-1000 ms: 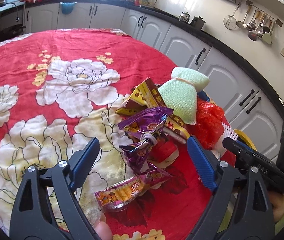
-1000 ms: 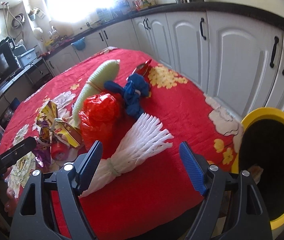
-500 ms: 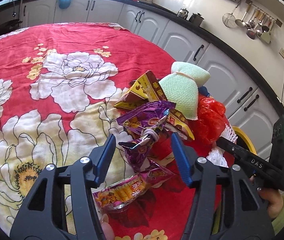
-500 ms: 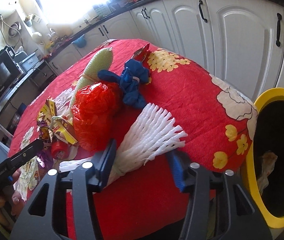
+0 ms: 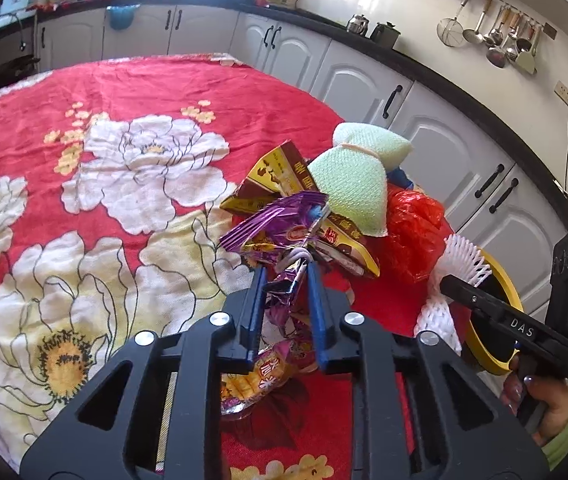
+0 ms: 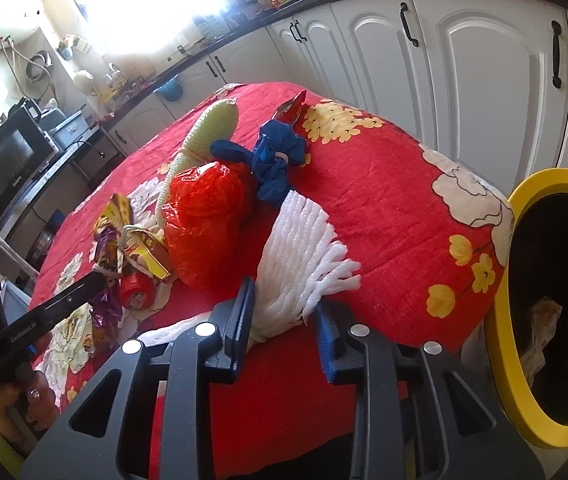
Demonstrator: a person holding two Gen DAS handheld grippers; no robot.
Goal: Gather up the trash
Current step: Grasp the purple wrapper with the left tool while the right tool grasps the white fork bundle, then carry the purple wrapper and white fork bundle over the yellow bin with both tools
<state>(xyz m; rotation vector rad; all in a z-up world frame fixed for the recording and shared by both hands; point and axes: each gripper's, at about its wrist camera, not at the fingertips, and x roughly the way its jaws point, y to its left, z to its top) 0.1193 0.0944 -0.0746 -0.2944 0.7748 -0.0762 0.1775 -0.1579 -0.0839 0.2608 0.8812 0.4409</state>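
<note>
Left jaws: being drawn together from a wide spread a second ago; the left gripper (image 5: 284,276) is now being pinched onto the purple snack wrapper (image 5: 280,232) at its twisted waist.
Right jaws: likewise being narrowed; the right gripper (image 6: 284,304) is being pressed in on the bound neck of the white foam fruit net (image 6: 304,252), though a small gap at the right finger is being left, so firm contact cannot be told.
Trash location: the pile is being left on the red floral tablecloth (image 5: 124,92): the red plastic bag (image 6: 204,216), blue bag (image 6: 276,160) and green foam net (image 5: 356,184).
Destination: the yellow-rimmed bin (image 6: 512,320) is being kept just beside the table edge.
Meaning: two pieces are judged as being secured at once, with lifting toward the bin expected next.
</note>
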